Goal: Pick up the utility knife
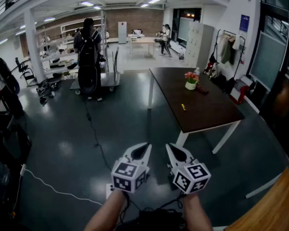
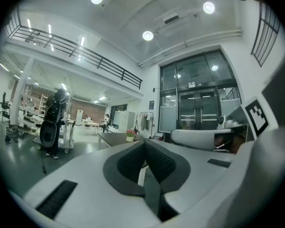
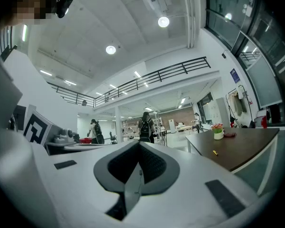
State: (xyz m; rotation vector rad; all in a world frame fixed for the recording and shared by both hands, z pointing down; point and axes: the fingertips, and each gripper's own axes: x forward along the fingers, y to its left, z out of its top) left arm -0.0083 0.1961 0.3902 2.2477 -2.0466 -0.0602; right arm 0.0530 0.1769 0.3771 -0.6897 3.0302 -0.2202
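Note:
The utility knife is a small yellow thing that lies on the dark brown table, near its left edge. In the right gripper view the utility knife shows as a yellow speck on the table, far ahead and to the right. Both grippers are held side by side over the floor, well short of the table. My left gripper has its tips together with nothing between them. My right gripper is shut and empty too.
A white pot of flowers and a dark object stand at the table's far end. A person with a backpack stands by a cart at the back left. A white cable crosses the floor. A wooden surface lies at the bottom right.

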